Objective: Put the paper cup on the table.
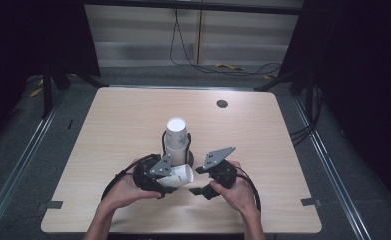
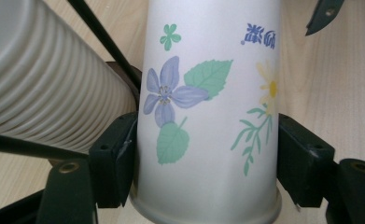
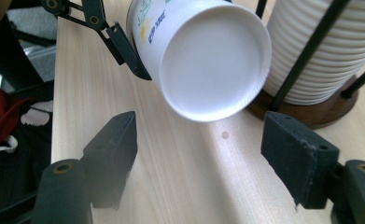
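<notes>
Two claws | left claw [image 2: 203, 154] pinches a flowered paper cup [image 2: 208, 116] lying sideways above the worktop [image 1: 133, 120] | right claw [image 3: 201, 149] spread, empty, cup's base at its 12 o'clock | cup stack [image 1: 176, 140] in rack at the held cup's 12 o'clock

Pale wooden table [image 1: 133, 120] on grey floor [image 1: 28, 150], dark surroundings
</notes>
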`<action>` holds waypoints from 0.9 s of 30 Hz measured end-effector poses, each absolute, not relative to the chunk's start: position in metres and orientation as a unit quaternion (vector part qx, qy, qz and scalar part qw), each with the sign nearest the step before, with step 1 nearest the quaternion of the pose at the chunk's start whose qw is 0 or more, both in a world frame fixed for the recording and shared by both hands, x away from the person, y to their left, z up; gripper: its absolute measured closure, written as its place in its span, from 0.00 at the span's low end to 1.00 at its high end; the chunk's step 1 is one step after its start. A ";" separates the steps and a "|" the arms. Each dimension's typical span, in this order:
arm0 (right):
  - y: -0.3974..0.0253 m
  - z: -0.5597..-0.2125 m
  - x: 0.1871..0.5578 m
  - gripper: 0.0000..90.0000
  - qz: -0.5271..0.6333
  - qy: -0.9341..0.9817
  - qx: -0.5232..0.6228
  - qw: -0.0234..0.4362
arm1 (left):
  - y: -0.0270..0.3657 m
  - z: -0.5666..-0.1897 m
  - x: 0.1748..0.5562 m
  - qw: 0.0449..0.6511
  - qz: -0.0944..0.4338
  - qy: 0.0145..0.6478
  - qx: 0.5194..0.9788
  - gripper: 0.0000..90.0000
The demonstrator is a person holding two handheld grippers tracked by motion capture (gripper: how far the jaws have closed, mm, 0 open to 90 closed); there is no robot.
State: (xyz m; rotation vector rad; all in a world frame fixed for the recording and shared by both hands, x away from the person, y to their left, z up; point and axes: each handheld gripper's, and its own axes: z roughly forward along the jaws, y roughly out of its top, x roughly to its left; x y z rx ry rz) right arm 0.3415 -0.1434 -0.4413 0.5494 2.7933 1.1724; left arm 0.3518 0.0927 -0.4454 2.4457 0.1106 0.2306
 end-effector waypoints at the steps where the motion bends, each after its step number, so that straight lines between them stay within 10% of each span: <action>1: -0.142 -0.442 0.342 0.28 0.374 0.909 0.179 0.031 | 0.092 -0.446 0.352 0.334 0.089 0.039 0.938 0.33; 27: -0.119 -0.442 0.353 0.34 0.304 0.941 0.146 -0.021 | 0.069 -0.455 0.340 0.301 0.082 0.010 0.950 0.33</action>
